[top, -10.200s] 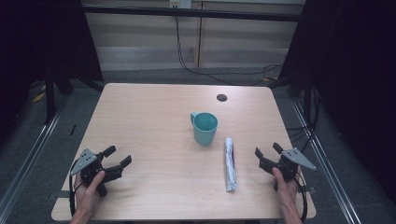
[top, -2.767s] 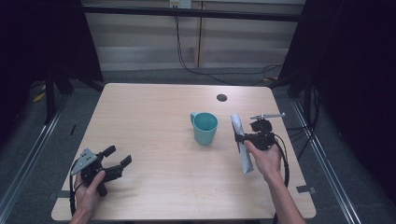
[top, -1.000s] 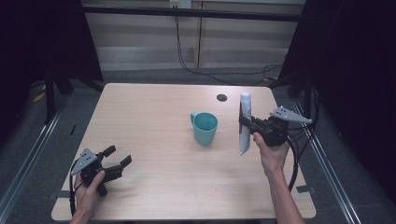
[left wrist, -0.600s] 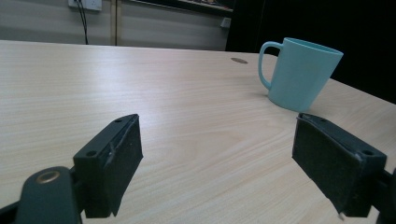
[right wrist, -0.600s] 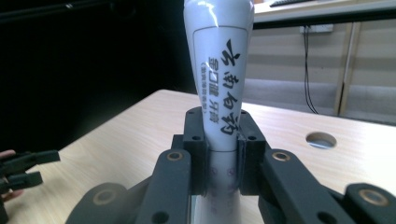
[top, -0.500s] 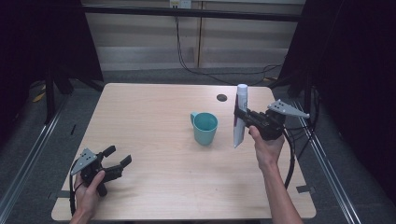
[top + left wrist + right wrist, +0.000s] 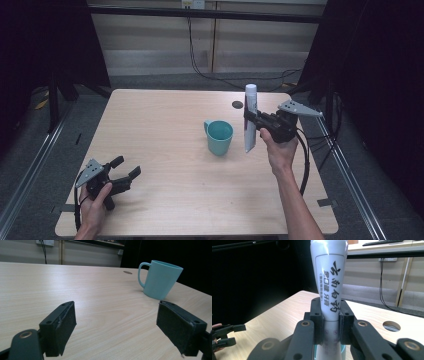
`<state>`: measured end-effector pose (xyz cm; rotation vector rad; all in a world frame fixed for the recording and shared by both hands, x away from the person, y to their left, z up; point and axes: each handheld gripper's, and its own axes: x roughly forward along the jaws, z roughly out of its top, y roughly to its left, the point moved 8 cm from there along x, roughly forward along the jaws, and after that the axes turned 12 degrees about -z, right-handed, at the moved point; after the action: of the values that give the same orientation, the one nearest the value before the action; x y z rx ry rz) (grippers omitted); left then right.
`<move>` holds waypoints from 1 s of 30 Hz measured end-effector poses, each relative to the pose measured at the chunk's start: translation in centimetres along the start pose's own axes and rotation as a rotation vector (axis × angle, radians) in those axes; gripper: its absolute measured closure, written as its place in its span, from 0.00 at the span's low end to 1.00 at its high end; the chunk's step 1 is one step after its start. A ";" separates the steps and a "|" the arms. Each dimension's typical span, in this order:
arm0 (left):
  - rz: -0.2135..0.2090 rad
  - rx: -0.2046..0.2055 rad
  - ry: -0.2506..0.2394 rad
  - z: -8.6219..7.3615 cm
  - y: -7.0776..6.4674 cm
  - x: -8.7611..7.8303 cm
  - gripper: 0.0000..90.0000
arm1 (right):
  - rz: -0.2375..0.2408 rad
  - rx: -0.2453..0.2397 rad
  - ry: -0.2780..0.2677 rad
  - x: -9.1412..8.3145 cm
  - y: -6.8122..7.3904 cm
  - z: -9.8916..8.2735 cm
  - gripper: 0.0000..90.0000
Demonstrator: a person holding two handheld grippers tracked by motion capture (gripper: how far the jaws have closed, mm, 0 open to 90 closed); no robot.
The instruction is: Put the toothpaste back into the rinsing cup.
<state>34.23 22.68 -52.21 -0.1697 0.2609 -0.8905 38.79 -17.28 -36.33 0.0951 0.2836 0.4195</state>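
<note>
The right tool (image 7: 255,121) gripped a white tube (image 7: 250,117) at mid-length, holding it upright, cap up, in the air just beside the teal mug (image 7: 219,137). The left tool (image 7: 121,174) rested open and empty on the counter (image 7: 165,115), well apart from the mug. To seat the tube well, its lower end would likely need centring over the mug's mouth before lowering, with the grip kept firm so it did not tilt against the rim.

White tube (image 7: 329,290): black Japanese lettering runs lengthwise down its side inside a thin outlined panel, large brush-style characters with a smaller bracketed line alongside. Characters too stylised to make out with certainty. No other legible text, numbers or signs on anything else.
</note>
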 end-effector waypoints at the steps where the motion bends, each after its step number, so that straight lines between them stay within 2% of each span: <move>1: -0.001 -0.001 0.001 0.0 0.0 0.0 0.18 | 0.000 -0.003 0.003 0.2 0.0 0.1 0.87; 4: 0.002 0.010 0.008 0.0 0.0 0.0 0.18 | 0.001 -0.006 0.006 0.7 0.1 0.3 0.87; 20: 0.001 0.004 0.001 0.0 0.0 0.0 0.18 | 0.023 -0.024 0.049 3.8 1.2 1.2 0.87; 30: -0.006 0.001 0.002 0.0 0.0 0.0 0.18 | 0.026 -0.063 0.051 5.0 2.4 2.3 0.86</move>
<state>34.20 22.64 -52.21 -0.1688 0.2617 -0.8964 42.92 -13.07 -35.01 0.0261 0.3194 0.4569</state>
